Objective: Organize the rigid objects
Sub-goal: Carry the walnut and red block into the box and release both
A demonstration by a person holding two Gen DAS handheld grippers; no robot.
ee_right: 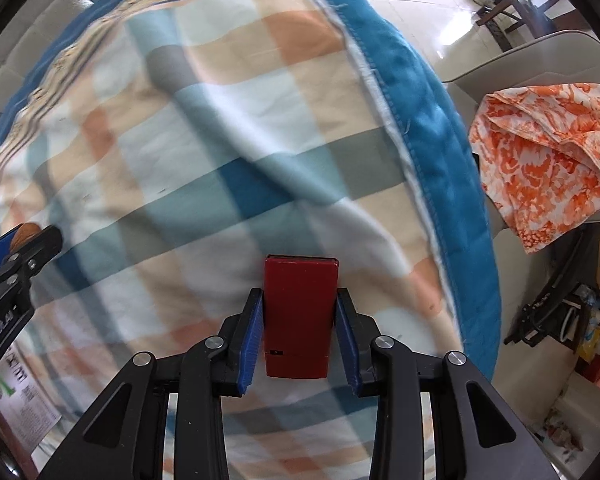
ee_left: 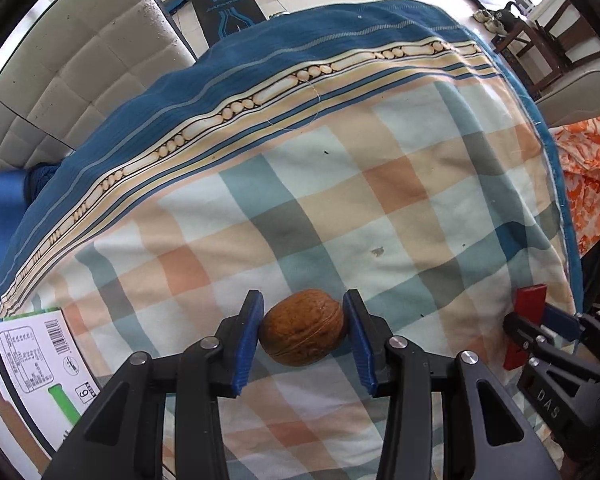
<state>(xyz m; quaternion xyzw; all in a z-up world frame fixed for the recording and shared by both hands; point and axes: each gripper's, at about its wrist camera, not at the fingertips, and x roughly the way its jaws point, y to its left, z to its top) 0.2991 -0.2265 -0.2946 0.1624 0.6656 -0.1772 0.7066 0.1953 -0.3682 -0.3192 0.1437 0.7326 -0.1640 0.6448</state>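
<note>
A brown walnut (ee_left: 302,327) sits between the blue pads of my left gripper (ee_left: 303,312), which is shut on it just above the checked blanket (ee_left: 340,200). My right gripper (ee_right: 299,300) is shut on a red rectangular block (ee_right: 298,316), held upright over the blanket. In the left wrist view the right gripper (ee_left: 540,320) and its red block (ee_left: 526,320) show at the right edge. In the right wrist view the left gripper (ee_right: 28,240) with the walnut (ee_right: 24,234) shows at the far left.
A white printed box (ee_left: 40,364) lies at the blanket's near left corner. An orange floral cloth (ee_right: 548,152) lies on a grey chair to the right. A padded white headboard (ee_left: 72,76) stands at the left. Tiled floor with furniture lies beyond the blanket's far edge.
</note>
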